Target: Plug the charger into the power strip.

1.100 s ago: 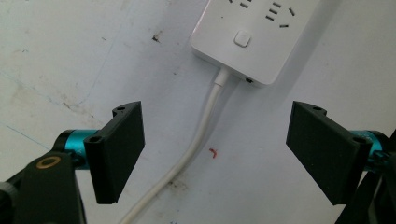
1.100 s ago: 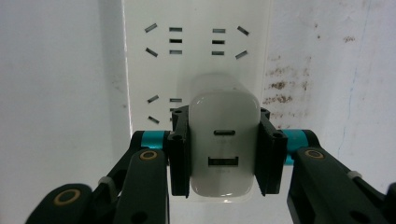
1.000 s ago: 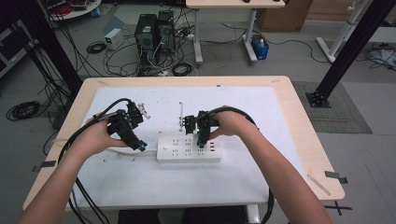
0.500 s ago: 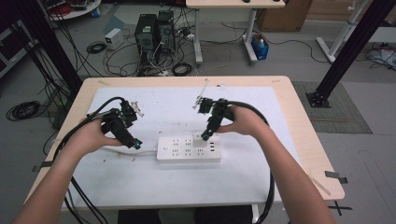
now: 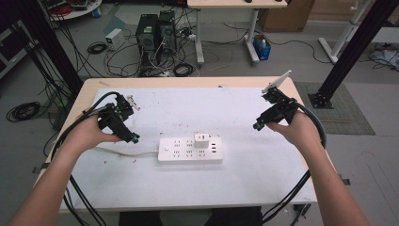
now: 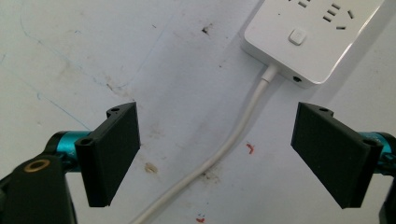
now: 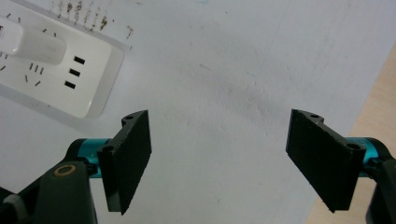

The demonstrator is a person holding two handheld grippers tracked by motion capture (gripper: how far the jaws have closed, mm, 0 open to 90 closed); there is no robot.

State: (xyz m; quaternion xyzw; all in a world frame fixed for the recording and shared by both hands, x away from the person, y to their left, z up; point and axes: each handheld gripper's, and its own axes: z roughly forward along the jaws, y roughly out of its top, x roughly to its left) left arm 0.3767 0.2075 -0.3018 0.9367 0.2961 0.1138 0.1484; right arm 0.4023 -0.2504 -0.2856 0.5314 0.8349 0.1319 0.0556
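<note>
One white power strip [image 5: 190, 149] lies flat near the middle of the white table sheet [image 5: 226, 183]. One white plug adapter [image 5: 202, 140] sits seated in its upper row of sockets. One white cord [image 6: 224, 149] leaves the strip's left end and runs across the sheet toward the left edge.

Two grippers, one per hand. Left gripper [image 5: 133, 138]: held just beside the strip's left end, apart from it. Jaws have just been opening and now stand wide; in the left gripper view the cord passes on the sheet below the gap, touched by neither pad. One square button [image 6: 297, 36] shows on the strip's end face, one small round port beside the cord exit.

Right gripper [image 5: 257, 126]: well apart from the strip, raised near the table's far right corner. Jaws spread wide, nothing between them, bare sheet beneath. In the right gripper view, three slots [image 7: 74, 72] in a column at the strip's near end, probably USB ports; detail too coarse to confirm.
</note>
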